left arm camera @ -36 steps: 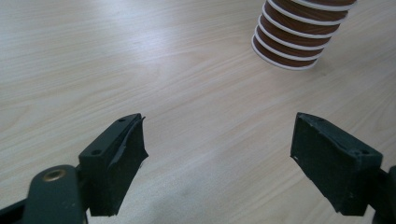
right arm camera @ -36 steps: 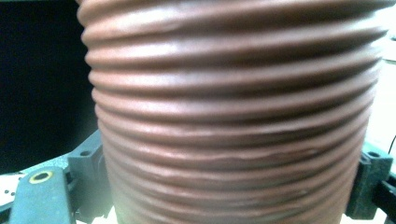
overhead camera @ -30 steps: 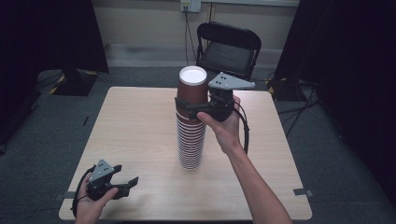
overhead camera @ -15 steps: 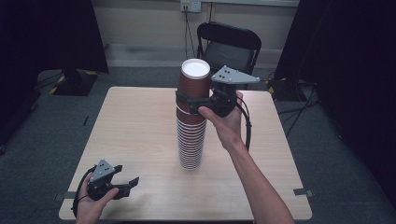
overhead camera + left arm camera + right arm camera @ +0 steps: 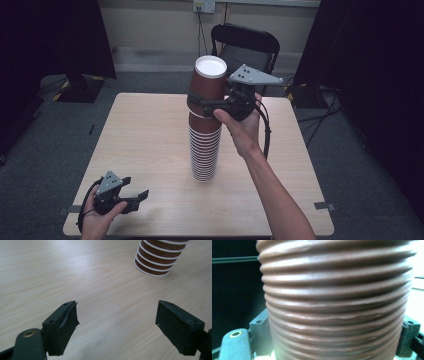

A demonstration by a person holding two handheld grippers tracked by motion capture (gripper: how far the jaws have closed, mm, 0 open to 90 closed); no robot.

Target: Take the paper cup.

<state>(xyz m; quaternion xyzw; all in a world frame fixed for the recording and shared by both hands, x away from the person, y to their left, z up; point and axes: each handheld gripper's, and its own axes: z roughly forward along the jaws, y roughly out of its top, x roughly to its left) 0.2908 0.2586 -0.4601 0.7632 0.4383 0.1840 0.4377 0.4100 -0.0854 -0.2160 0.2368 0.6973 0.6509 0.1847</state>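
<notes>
A tall stack of brown ribbed paper cups (image 5: 204, 150) stands upside down in the middle of the wooden table (image 5: 145, 135). My right gripper (image 5: 206, 105) is shut on the topmost cup (image 5: 207, 82), held above the stack with its rim still close over the cups below. In the right gripper view that cup (image 5: 337, 302) sits between the two jaws of the right gripper (image 5: 334, 340). My left gripper (image 5: 137, 199) rests open near the table's front left corner. In the left gripper view the left gripper (image 5: 117, 322) holds nothing, and the stack's lowest cups (image 5: 157, 260) stand ahead.
A black folding chair (image 5: 245, 47) stands behind the far edge of the table. Dark curtains hang at both sides. Cables (image 5: 320, 107) lie on the grey floor to the right.
My right gripper has risen with the top cup, lifting it higher above the stack. The left gripper has stayed in place.
</notes>
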